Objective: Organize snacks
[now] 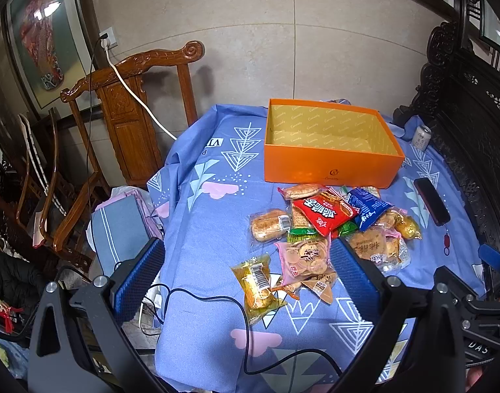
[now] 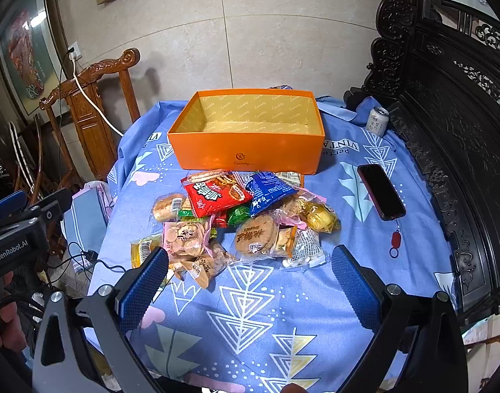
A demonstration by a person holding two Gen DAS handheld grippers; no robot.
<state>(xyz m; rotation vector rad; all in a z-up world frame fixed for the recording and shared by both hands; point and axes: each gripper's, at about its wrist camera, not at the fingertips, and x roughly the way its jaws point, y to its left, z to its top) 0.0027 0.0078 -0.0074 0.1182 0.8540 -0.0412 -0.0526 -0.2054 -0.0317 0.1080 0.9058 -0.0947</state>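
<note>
An empty orange box (image 1: 328,163) (image 2: 246,150) stands open at the far side of the blue-clothed table. In front of it lies a heap of snack packets: a red bag (image 1: 325,213) (image 2: 214,193), a blue bag (image 1: 368,206) (image 2: 268,190), a bread roll (image 1: 269,224) (image 2: 166,206), a pink cookie pack (image 1: 304,255) (image 2: 184,235) and a yellow packet (image 1: 255,283) (image 2: 142,249). My left gripper (image 1: 246,262) hovers open over the heap's near left side. My right gripper (image 2: 250,262) hangs open just short of the heap. Neither holds anything.
A black phone (image 1: 432,199) (image 2: 381,191) and a drink can (image 1: 421,136) (image 2: 376,120) lie at the right, by dark carved furniture (image 2: 463,131). A carved wooden chair (image 1: 125,104) stands left of the table. A black cable (image 1: 243,327) crosses the cloth's near edge.
</note>
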